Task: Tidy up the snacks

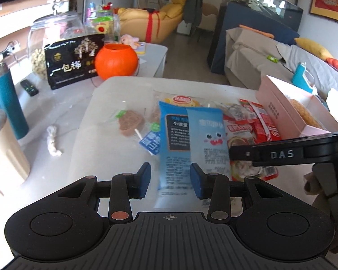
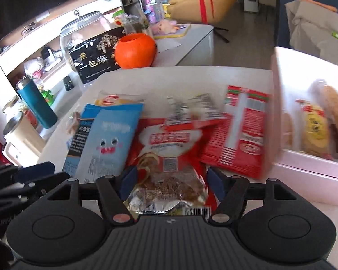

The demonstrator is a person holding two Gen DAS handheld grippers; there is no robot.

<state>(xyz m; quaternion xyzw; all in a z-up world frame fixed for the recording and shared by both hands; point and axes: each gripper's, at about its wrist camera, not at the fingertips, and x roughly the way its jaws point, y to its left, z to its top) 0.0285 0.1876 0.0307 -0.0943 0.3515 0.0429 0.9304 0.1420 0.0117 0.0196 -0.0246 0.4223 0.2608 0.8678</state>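
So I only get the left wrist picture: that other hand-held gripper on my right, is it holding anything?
Observer: No. The right hand-held gripper stands open around a red packet with something brown showing through it.
Operator: What's inside the pink box?
Observer: A yellow packet between golden bread rolls.
Operator: Anything against that box?
Observer: A red striped packet lies right beside its wall; touching, I cannot tell.
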